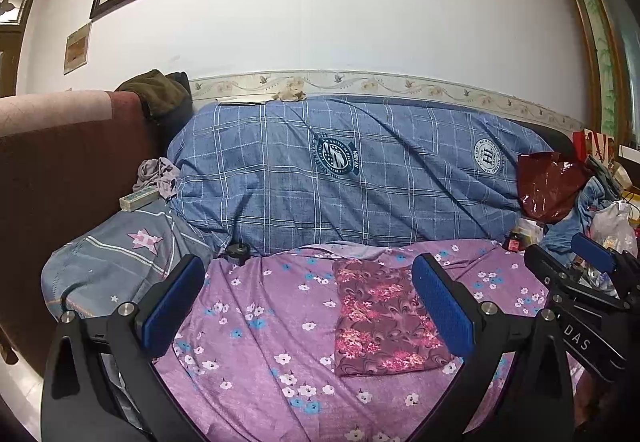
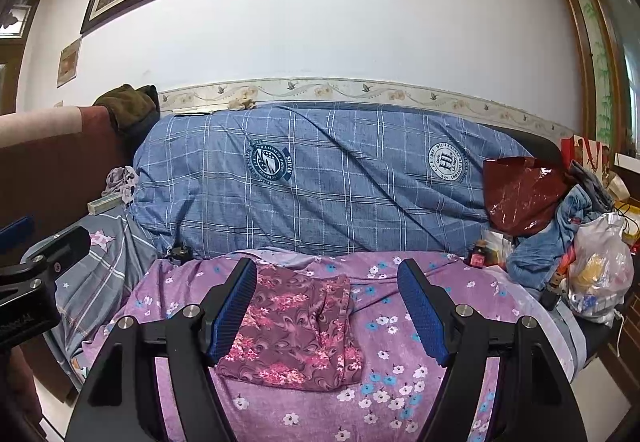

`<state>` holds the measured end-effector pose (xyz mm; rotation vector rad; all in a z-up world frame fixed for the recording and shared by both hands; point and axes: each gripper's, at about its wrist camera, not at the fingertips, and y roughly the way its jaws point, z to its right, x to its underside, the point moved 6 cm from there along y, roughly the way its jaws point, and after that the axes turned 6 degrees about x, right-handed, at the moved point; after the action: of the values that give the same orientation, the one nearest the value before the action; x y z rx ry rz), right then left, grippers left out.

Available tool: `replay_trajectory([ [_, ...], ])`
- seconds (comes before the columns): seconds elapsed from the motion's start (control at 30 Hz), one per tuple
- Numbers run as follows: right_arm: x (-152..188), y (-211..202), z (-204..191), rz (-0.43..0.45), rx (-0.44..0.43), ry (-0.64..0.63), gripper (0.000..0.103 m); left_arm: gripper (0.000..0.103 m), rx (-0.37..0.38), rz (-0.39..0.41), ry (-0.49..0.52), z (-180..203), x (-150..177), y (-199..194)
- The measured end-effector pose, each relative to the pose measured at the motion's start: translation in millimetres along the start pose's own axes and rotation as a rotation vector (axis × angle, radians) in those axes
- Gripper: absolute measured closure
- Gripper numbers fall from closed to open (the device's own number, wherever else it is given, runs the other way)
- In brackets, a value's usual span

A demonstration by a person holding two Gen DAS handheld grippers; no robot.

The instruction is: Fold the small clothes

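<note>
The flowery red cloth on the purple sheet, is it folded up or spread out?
Folded. The flowery red cloth lies as a neat flat rectangle with straight edges.

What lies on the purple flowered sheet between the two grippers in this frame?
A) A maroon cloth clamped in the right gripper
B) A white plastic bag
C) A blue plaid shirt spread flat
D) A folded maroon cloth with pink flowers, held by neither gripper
D: the maroon floral cloth lies folded on the purple sheet, and both the right gripper and left gripper stand open and empty.
</note>
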<state>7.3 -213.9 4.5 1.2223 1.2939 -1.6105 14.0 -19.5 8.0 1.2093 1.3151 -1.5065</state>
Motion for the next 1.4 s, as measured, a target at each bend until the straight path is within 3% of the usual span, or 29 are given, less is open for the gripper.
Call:
replay_trajectory([
  [1.4,24.3,47.6,-23.5,-0.079,-0.035,-0.048,0.028,0.0,0.029,-0.064,-0.038,-8.0,11.6,45.1],
])
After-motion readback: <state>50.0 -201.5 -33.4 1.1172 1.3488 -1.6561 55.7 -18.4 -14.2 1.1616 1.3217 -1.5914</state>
